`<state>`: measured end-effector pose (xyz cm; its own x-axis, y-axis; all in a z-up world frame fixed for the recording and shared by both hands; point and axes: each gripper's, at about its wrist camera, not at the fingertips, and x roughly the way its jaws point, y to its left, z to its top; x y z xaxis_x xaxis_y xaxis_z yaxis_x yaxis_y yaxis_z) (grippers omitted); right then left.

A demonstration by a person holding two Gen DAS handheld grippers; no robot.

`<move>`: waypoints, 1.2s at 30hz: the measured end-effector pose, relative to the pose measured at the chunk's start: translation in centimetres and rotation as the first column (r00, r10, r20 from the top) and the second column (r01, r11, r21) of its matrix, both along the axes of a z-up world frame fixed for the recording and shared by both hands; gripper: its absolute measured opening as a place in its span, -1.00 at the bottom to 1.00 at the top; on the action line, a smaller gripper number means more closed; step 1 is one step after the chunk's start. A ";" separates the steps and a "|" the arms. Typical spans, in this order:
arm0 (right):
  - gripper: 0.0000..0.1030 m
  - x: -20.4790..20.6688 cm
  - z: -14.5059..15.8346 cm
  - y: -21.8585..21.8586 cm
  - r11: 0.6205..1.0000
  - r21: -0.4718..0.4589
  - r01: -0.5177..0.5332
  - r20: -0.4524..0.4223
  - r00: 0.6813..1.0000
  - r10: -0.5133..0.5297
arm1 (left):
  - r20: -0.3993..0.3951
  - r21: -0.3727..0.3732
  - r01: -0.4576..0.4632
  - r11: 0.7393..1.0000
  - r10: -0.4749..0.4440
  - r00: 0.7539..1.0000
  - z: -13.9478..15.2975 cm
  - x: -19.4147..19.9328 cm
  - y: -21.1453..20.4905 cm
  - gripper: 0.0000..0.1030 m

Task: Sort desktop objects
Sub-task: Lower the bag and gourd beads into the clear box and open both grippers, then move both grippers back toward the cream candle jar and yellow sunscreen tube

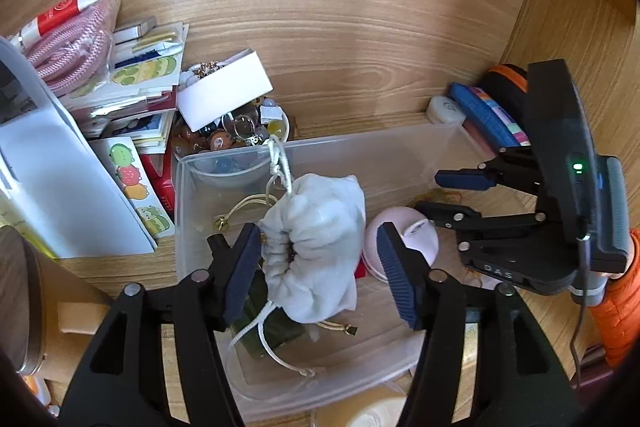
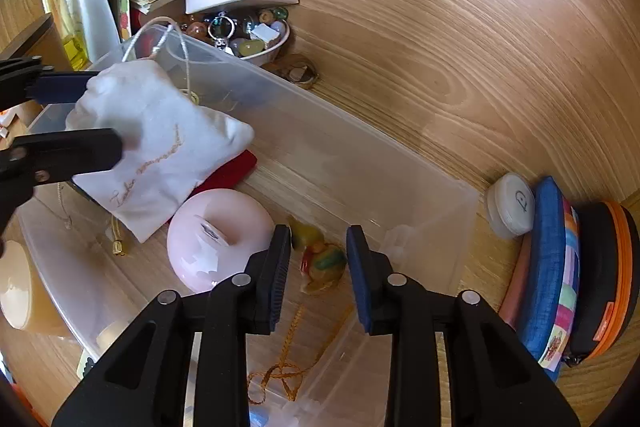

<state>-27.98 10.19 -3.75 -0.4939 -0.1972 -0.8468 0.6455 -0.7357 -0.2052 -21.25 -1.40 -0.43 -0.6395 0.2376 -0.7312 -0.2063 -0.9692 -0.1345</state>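
A white drawstring pouch [image 1: 320, 239] lies in the clear plastic bin [image 1: 400, 147], on a green item. My left gripper [image 1: 320, 267] is open, its fingers either side of the pouch, the left pad touching it. In the right wrist view the pouch [image 2: 160, 143] sits between the left gripper's fingers [image 2: 72, 151]. My right gripper [image 2: 318, 275] is open and empty, over a yellow duck charm [image 2: 320, 259] on an orange cord inside the bin [image 2: 360, 155]. It also shows in the left wrist view [image 1: 452, 195]. A pink round case [image 2: 216, 239] lies in the bin.
A bowl of beads and trinkets [image 1: 240, 131] with a white box [image 1: 224, 91] stands behind the bin. Stacked cards and sticker sheets [image 1: 136, 95] lie at left. A white round tin [image 2: 512, 207], a blue pouch [image 2: 552, 267] and a black-orange case [image 2: 604, 275] stand at right.
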 end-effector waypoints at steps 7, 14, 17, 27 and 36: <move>-0.10 0.6 0.0 -0.3 0.997 0.062 0.037 -0.059 0.998 -0.033 | -0.015 0.000 -0.013 1.000 0.013 1.000 0.8 1.0 -0.3 0.26; 0.04 1.2 0.5 0.1 0.997 0.044 0.059 -0.064 0.996 -0.056 | -0.049 -0.025 -0.040 0.999 0.038 0.998 2.5 3.1 -1.2 0.41; 0.06 2.6 1.2 0.7 0.998 0.013 0.054 -0.067 0.996 -0.053 | -0.063 -0.028 -0.051 0.998 0.049 0.997 3.2 3.9 -1.4 0.44; 0.32 8.0 6.3 1.7 0.995 -0.091 0.027 -0.182 0.982 -0.044 | -0.110 -0.030 -0.077 0.997 0.073 0.991 4.9 7.0 -1.7 0.62; 0.36 13.3 8.4 3.6 0.987 -0.160 -0.004 -0.241 0.970 -0.035 | -0.116 -0.049 -0.082 0.995 0.076 0.990 4.5 9.7 -1.0 0.63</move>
